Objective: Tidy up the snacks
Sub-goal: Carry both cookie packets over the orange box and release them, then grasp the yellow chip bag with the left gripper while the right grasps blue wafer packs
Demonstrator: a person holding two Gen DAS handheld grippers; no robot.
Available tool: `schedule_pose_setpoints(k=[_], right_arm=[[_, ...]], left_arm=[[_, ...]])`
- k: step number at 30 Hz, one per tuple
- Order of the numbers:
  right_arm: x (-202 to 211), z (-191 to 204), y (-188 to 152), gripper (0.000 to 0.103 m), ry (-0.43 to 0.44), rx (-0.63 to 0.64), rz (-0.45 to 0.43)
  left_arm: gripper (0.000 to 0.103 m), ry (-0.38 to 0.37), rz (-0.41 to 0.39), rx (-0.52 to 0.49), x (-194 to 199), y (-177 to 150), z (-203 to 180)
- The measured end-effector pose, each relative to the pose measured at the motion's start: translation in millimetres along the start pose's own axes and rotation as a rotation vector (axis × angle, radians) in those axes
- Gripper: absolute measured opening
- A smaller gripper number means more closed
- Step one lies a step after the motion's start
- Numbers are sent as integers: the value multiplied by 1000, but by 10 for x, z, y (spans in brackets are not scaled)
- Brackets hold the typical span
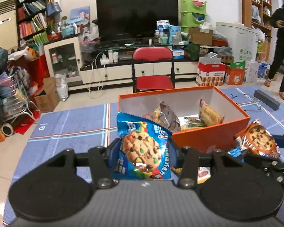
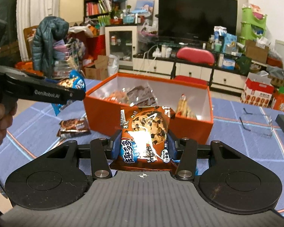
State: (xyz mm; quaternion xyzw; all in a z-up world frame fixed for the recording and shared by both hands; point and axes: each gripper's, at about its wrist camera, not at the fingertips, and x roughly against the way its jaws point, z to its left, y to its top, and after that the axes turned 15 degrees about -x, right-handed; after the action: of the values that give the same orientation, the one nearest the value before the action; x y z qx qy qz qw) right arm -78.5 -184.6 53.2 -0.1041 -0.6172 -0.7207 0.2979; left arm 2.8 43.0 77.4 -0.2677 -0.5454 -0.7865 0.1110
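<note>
Cluttered living rm w/ TV (image 1: pixel 137 13), red chair (image 1: pixel 152 67) and bookshelves behind; blue plaid cloth (image 1: pixel 72 124) covers the table up front. Orange box (image 1: pixel 214 138) sits open on the cloth, several snack packs inside. Left gripper (image 1: pixel 142 155) pinches a blue cookie pack (image 1: pixel 142 147) upright btwn its pads, just in front of the box's near-left corner. Right gripper (image 2: pixel 143 145) pinches a brown cookie pack (image 2: pixel 147 132) the same way, in front of the box's near wall. Another brown snack pack (image 2: pixel 73 127) lies flat on the cloth left of the box. Glasses (image 2: pixel 255 124) lie right of the box. Person in black (image 1: pixel 283 43) stands far right.
</note>
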Motion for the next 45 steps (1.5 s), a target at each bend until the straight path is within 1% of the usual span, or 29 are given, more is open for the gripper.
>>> schedule_pose_setpoints(k=[2,6,10,12,14,16,18,20,21,22,23,24,25,26,27,28,29,31,33,35,38,41,43,45], right_arm=[[-7,-20,75,33,-6,4,-7],[-38,-83,272,33,-12,-5,-19],[-202,-233,637,33,-13,-49,-29],[-361,-284,845,33,-19,-63,-25],[-602,-315,1048,33,-22,-75,0],[-838,-304,1165,33,-23,-73,30],[-1086,-278,1216,33,-32,-67,64],[-1322,-247,1210,33,-47,-56,97],[-1411,-234,1191,33,-53,-51,109],[-1490,-236,1178,35,-67,-52,121],[-1545,-259,1174,35,-70,-67,133],[-1560,-292,1178,41,-68,-89,135],[-1541,-311,1184,52,-68,-102,125],[-1484,-336,1181,66,-68,-105,102],[-1405,-357,1180,71,-67,-102,76],[-1305,-380,1178,71,-65,-99,49],[-1193,-411,1170,71,-62,-99,26],[-934,-482,1105,72,-47,-108,-11],[-648,-559,965,73,-43,-104,-37],[-396,-609,739,78,-55,-96,-49],[-157,-653,275,79,-58,-95,-9],[-83,-618,-153,79,-73,-85,49],[-105,-582,-343,79,-72,-76,84],[-149,-517,-465,79,-85,-29,87]], left_arm=[[49,15,6,-1,-26,50,-9],[49,12,-10,-8,-69,190,16],[49,12,-35,13,-166,397,113],[49,9,-41,23,-270,529,154],[49,12,-35,27,-397,640,166],[49,-5,-17,51,-579,723,178],[49,-9,1,53,-760,772,147],[49,-17,19,30,-926,778,80],[46,-25,31,19,-1003,771,45],[48,-22,49,8,-1073,754,22],[56,-11,62,5,-1118,730,17],[69,0,65,13,-1122,711,46],[74,11,54,35,-1094,687,93],[82,4,33,57,-1037,664,152],[90,-4,13,73,-956,646,203],[95,1,-10,78,-861,638,234],[99,12,-37,72,-760,627,253],[99,27,-56,57,-575,591,298],[99,11,-51,57,-396,500,311],[99,1,-30,46,-283,354,261],[99,-18,8,37,-211,99,114],[99,-44,59,90,-244,-117,-18],[99,-40,99,115,-297,-210,-123],[99,-29,111,117,-309,-263,-219]])
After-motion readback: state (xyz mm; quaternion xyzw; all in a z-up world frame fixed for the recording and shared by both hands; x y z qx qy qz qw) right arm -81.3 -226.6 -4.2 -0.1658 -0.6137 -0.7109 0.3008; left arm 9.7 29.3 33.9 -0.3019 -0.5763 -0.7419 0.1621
